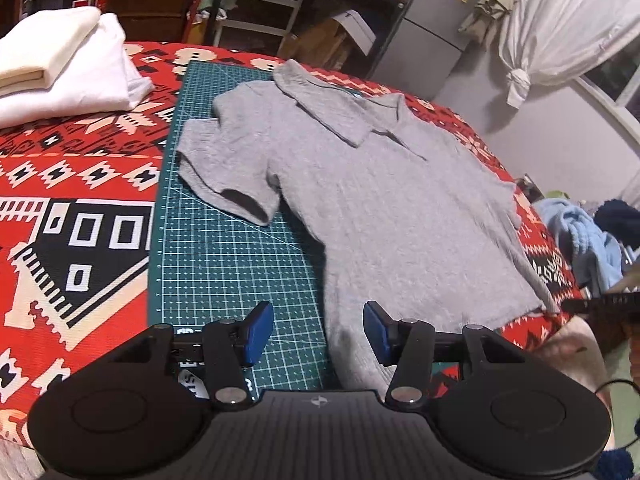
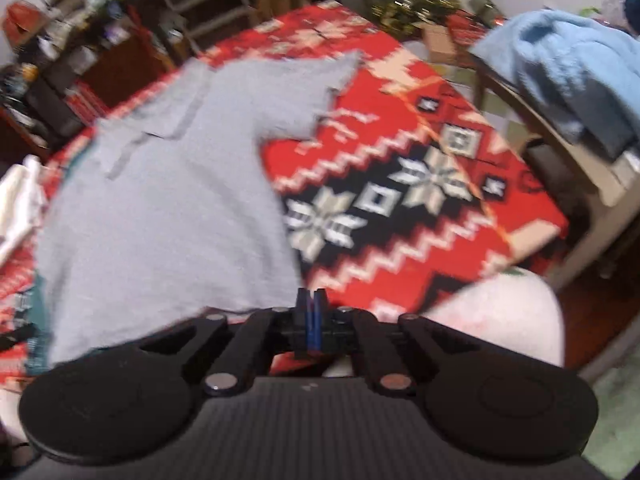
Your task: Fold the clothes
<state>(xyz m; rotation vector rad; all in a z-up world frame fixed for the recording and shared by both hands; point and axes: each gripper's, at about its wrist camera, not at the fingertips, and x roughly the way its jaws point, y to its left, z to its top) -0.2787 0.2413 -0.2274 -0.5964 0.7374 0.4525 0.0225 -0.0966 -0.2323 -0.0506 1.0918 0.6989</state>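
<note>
A grey polo shirt [image 1: 380,200] lies flat, collar at the far end, on a green cutting mat [image 1: 224,256]. My left gripper [image 1: 318,332] hovers open over the shirt's near left hem. One blue pad is above the mat and the other above the fabric, with nothing pinched. In the blurred right wrist view my right gripper [image 2: 311,308] is shut at the near right corner of the shirt [image 2: 168,208], and the hem edge runs into its jaws. The left wrist view shows the right gripper [image 1: 600,304] as a dark shape at that same corner.
A red patterned cloth [image 1: 80,184] covers the table under the mat. Folded white clothes [image 1: 60,68] are stacked at the far left. A light blue garment [image 2: 572,80] lies off the table's right side. Shelves and clutter stand behind the table.
</note>
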